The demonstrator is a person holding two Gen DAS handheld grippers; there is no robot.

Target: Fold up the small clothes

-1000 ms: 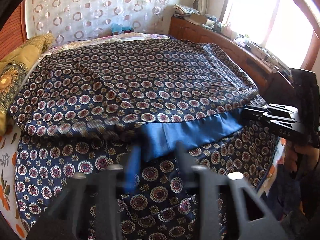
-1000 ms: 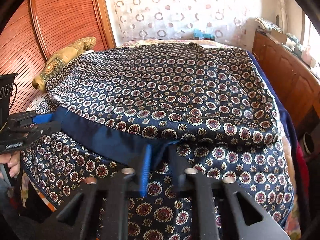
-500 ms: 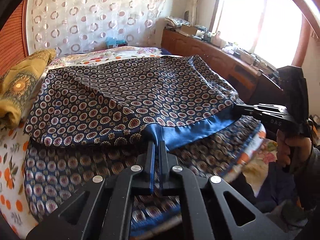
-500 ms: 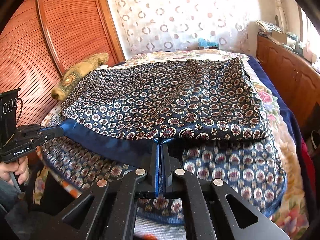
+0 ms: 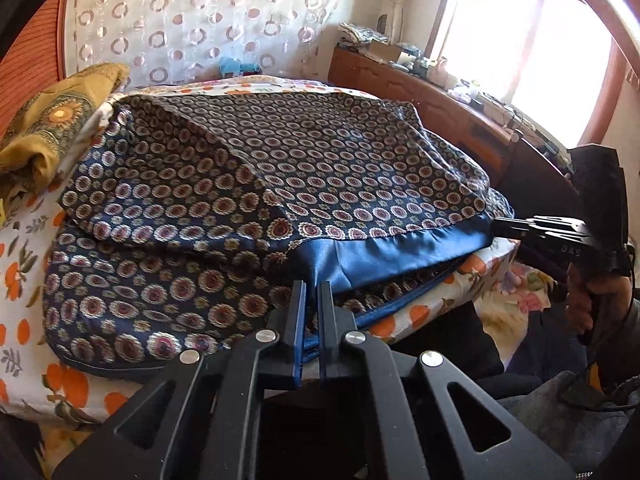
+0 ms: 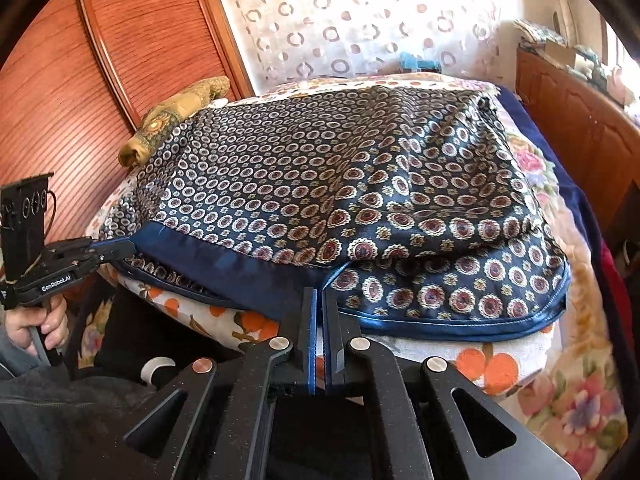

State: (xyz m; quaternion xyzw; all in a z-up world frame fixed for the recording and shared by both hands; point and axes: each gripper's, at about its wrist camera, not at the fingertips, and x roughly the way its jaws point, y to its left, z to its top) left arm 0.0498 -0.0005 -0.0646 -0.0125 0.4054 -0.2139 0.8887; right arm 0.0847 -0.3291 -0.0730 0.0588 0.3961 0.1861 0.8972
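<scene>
A dark blue cloth (image 5: pixel 304 168) with ringed medallions and a plain blue hem lies doubled over on the bed; it also shows in the right wrist view (image 6: pixel 320 184). My left gripper (image 5: pixel 313 289) is shut on the left corner of the blue hem (image 5: pixel 384 252). My right gripper (image 6: pixel 319 295) is shut on the hem's right corner (image 6: pixel 240 276). Both hold the upper layer's edge stretched between them near the bed's front edge. Each gripper shows in the other's view: the right one (image 5: pixel 504 227), the left one (image 6: pixel 130 245).
A floral orange-print bedsheet (image 5: pixel 24 280) covers the bed. A mustard pillow (image 5: pixel 52 120) lies at the left. A wooden sideboard (image 5: pixel 420 92) with clutter runs along the right under a bright window. A wooden wardrobe (image 6: pixel 80 80) stands at the left.
Both grippers closed on the blue hem, then pulled it back toward the bed's front edge. The upper layer slid toward me and now shows more bedsheet behind it.
</scene>
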